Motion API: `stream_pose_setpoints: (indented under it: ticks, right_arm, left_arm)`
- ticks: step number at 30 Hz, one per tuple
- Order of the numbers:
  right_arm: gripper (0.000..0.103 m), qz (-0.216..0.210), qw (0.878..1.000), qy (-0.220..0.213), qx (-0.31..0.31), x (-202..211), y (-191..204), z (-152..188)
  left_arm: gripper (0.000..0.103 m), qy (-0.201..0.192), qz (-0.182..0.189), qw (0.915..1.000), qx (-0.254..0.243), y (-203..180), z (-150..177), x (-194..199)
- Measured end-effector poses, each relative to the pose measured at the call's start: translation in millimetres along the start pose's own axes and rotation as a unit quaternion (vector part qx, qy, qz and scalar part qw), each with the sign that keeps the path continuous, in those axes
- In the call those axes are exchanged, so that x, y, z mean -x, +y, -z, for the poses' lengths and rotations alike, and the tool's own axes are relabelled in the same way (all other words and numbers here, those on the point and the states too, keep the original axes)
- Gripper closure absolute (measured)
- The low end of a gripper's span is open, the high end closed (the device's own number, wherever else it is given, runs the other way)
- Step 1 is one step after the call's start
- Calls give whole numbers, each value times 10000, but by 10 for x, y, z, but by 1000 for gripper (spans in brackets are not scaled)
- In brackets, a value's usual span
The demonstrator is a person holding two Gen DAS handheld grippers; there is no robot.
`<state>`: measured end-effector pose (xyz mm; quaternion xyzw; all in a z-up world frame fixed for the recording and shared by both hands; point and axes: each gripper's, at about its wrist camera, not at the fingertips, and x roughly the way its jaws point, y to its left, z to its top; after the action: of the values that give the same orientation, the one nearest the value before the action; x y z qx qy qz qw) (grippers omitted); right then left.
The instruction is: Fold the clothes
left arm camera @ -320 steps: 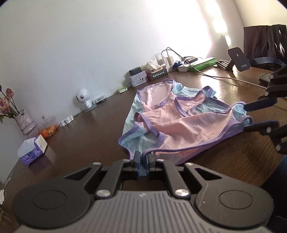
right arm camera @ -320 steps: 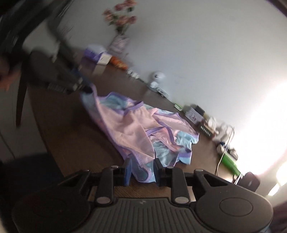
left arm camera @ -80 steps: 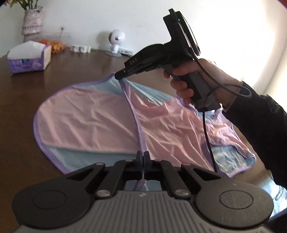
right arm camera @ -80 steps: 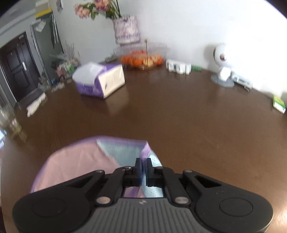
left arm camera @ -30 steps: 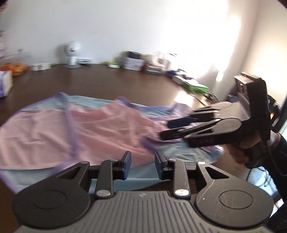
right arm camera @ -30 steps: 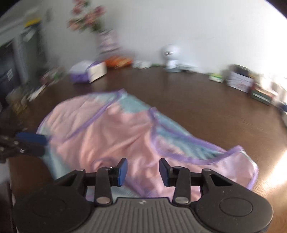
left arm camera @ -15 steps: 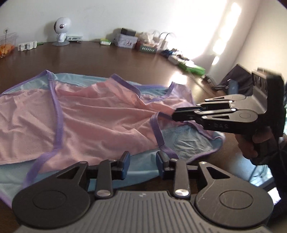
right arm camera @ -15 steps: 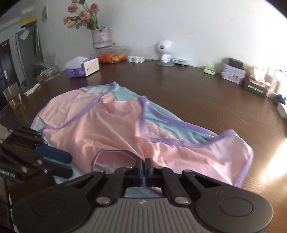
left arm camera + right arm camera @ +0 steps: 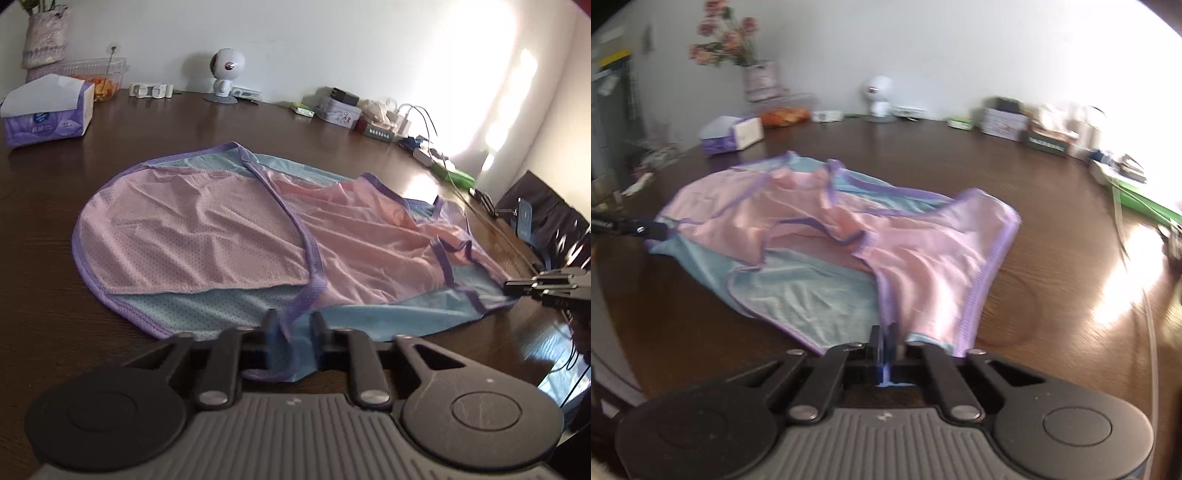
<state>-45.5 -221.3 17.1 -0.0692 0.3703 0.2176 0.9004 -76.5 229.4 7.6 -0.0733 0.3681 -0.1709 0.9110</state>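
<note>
Right now your pink/blue garment (image 9: pixel 258 236) lies spread across the brown tabletop (image 9: pixel 184 133), purple trim showing, w/ a few wrinkles. Your left gripper (image 9: pixel 291 328) has just been closing; its fingers (image 9: pixel 271 325) sit at the near blue hem w/ fabric between them, a gap still visible. Your right gripper (image 9: pixel 886 345) has just been closing too; it's clenched tight on the purple-edged hem at the opposite end. Tissue box (image 9: pixel 48 107) & small white robot figure (image 9: pixel 226 75) sit near the wall.
</note>
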Motion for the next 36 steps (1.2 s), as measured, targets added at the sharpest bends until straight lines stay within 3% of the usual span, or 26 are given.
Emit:
stream_pose_setpoints:
  ticks: [4, 8, 12, 14, 15, 19, 23, 28, 32, 36]
  right_arm:
    - [103, 451, 9988, 122, -175, 152, -191, 132]
    - [99, 563, 9976, 85, -395, 283, -295, 215]
    - [94, 57, 9978, -626, -201, 480, -177, 195]
    - [82, -461, 9950, -883, -38, 489, -96, 171]
    - [81, -627, 9938, -915, 43, 444, -49, 156]
    - [81, -1039, 9905, -852, 296, 215, 129, 99]
    - [81, -1266, 9895, -653, 253, 84, 156, 127]
    - [83, -1084, 9925, -469, 311, 37, 81, 222]
    - [90, -870, 9947, -439, 330, 66, 82, 241]
    - [99, -751, 9963, -399, 112, 110, -60, 260]
  left_arm:
    - [93, 238, 284, 9985, -391, -216, 19, -55]
    - [93, 365, 235, 9972, -603, -381, 51, -49]
    - [91, 140, 211, 9985, -480, -428, -3, 127]
    - [72, 91, 241, 9985, -486, -511, -45, 131]
    - [68, 111, 219, 9983, -522, -566, -61, 109]
    - [68, 418, 139, 9961, -769, -776, -41, -56]
    - [67, 587, -200, 9952, -760, -819, 14, -142]
    - [67, 628, -358, 9953, -647, -816, 8, -145]
    - [65, 570, -481, 9953, -619, -859, 3, -183]
    - [64, 580, -278, 9949, -783, -934, -12, -223]
